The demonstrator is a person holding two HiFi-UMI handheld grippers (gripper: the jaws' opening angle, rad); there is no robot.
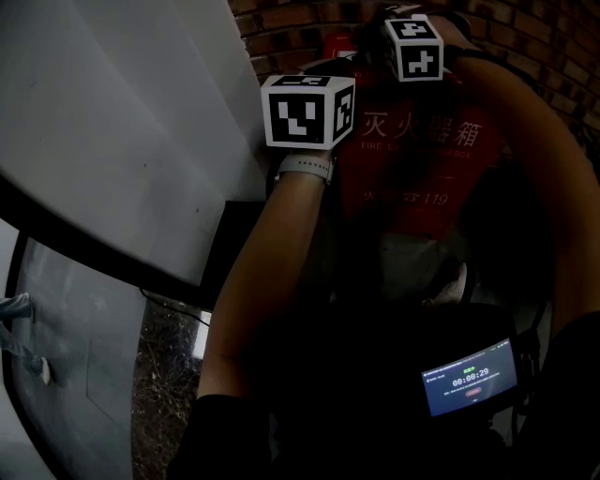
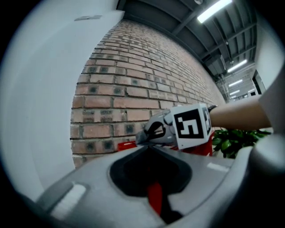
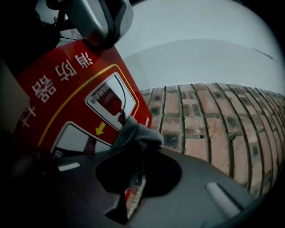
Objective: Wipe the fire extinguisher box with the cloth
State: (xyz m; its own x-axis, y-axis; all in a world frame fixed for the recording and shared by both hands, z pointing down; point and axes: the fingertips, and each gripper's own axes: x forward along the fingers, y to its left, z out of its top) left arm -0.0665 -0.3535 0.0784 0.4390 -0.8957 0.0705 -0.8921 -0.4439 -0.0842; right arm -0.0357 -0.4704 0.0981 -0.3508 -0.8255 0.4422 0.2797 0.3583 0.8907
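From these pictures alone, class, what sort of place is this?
Probably a covered industrial or garage-type building: a brick wall, strip lights under a beamed roof, and a red fire extinguisher box.

place: you stand in an industrial hall or garage | wall: bare brick wall [image 2: 133, 89] ahead of you | overhead: dark steel roof beams [image 2: 185, 26] carrying long strip lights [image 2: 214, 10] | safety: red fire extinguisher box [image 1: 412, 159] against the brick | nearby: large white panel [image 1: 112, 141] on your left, green plant [image 2: 234, 140] beside the box
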